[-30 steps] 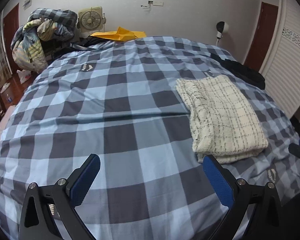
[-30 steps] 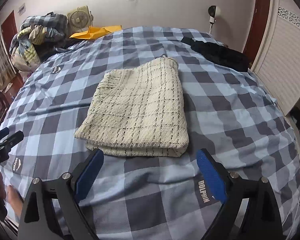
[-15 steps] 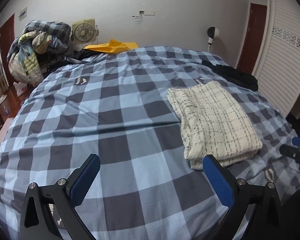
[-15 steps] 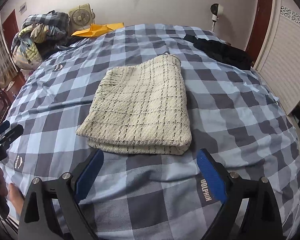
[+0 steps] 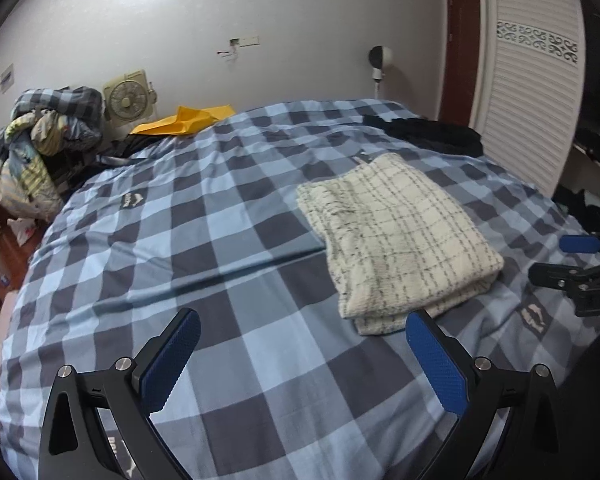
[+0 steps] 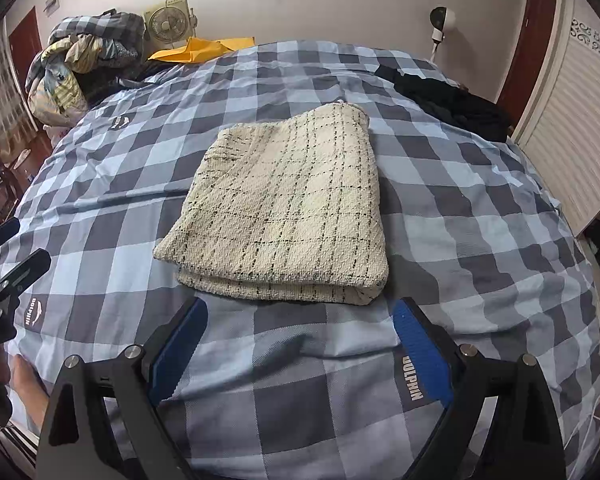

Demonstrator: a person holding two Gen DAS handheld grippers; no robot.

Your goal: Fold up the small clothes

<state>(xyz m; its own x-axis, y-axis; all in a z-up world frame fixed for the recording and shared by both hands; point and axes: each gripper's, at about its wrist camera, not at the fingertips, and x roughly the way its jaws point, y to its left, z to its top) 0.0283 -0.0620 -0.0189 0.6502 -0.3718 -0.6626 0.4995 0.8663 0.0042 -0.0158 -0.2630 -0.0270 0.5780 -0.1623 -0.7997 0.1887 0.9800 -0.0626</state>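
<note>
Cream garment (image 6: 284,204) laid folded on checked bed (image 6: 480,216). Left gripper (image 5: 302,354), right gripper (image 6: 300,344): fingers spread wide, nothing held.

Printed text: "DOLPHIN" in white capitals, on a dark check of the plaid bedcover (image 6: 480,216), near edge, running sideways beside a blue pad of the right tool (image 6: 300,342). Partial letters "DA" on the right tool's black body, left wrist view.
</note>
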